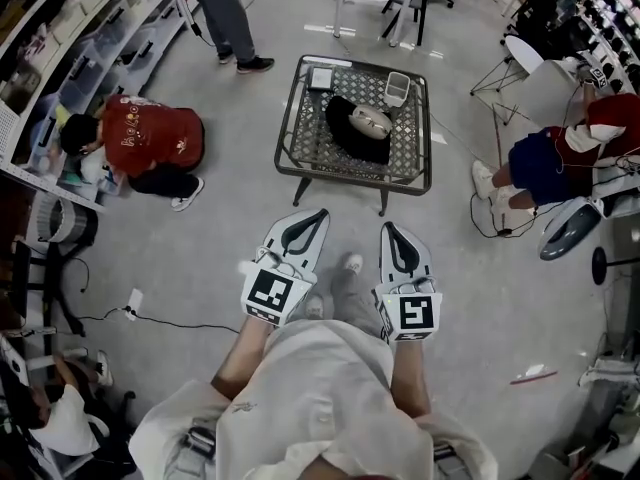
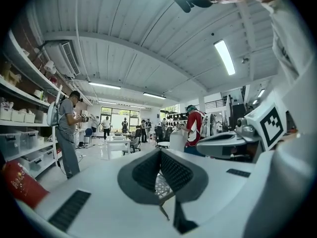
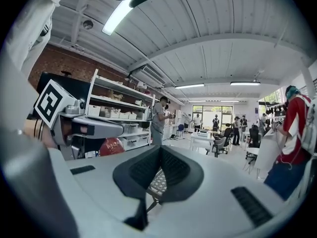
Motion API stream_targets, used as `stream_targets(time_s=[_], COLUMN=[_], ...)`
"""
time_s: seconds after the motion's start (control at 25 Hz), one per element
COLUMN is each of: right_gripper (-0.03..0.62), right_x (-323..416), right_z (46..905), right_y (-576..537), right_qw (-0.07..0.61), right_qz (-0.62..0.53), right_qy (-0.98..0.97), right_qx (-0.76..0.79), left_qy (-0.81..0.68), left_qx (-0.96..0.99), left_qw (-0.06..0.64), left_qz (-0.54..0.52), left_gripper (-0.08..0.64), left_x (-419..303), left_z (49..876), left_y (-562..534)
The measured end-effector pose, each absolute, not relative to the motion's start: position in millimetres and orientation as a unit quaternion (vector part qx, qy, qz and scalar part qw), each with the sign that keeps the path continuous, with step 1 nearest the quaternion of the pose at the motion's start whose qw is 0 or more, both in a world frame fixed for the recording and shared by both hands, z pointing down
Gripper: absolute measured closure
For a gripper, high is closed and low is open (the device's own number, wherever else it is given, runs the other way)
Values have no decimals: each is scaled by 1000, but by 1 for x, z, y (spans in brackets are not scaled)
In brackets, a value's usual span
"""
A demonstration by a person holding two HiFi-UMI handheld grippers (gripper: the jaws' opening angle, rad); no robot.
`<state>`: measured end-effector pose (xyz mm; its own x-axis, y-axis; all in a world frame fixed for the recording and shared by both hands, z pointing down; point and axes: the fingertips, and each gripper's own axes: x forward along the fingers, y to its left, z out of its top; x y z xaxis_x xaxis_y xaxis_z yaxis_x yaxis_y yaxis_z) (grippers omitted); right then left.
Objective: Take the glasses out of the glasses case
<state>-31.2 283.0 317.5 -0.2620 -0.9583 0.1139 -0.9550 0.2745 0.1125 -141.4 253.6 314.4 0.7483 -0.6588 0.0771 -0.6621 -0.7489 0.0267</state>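
Note:
A low metal mesh table stands on the floor ahead of me. On it lies the dark glasses case with a pale oval part on top; no glasses show. My left gripper and right gripper are held side by side short of the table's near edge, pointing at it. Both are shut and empty. In the left gripper view the left gripper's pads meet at the tip. In the right gripper view the right gripper looks the same. A bit of mesh shows through each gap.
A small clear container and a flat box sit at the table's far side. A person in red crouches by shelves at left, another stands beyond, a third sits at right. Cables lie on the floor.

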Motion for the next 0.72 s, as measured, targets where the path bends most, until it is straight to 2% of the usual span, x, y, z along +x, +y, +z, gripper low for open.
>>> stream_targets(time_s=[0.72], right_gripper=[586], right_x=[17], right_z=[311], right_y=[141], right_qw=[70], right_qz=[-16], right_qy=[-818], right_qx=[571], left_qy=[-382], left_qx=[923], left_qw=[18], left_qz=[40], left_gripper=[551], left_x=[-90], left_z=[309], left_y=[123])
